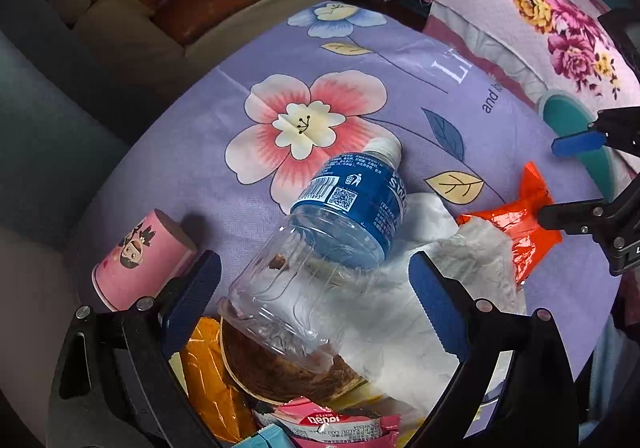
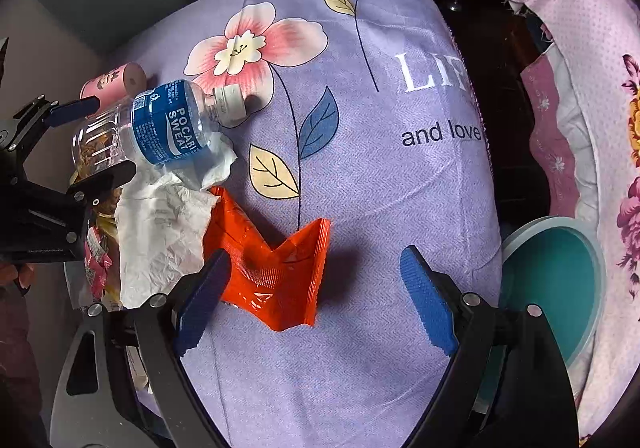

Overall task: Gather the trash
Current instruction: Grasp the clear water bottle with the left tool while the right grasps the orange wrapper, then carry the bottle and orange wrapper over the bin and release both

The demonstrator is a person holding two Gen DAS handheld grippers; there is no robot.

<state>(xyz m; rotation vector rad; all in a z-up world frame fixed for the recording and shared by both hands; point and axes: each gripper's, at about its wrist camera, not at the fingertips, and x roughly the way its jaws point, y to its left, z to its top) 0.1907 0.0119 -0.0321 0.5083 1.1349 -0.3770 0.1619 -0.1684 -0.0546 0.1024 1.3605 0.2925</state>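
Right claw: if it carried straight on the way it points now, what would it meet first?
Most likely the orange wrapper, lying between the open right claw fingers, nearer its left finger. Nothing sits above it, though depth is hard to judge; further right is only bare purple cloth.

paper bowl (image 1: 280, 376): contents blurred through the bottle (image 1: 320, 248) lying over it
pink wafer packet (image 1: 340, 424): cut off at 6 o'clock, left view
teal bin (image 2: 560, 284): rim hidden by right gripper (image 2: 316, 296) at 4 o'clock
bottle label print: too small to read
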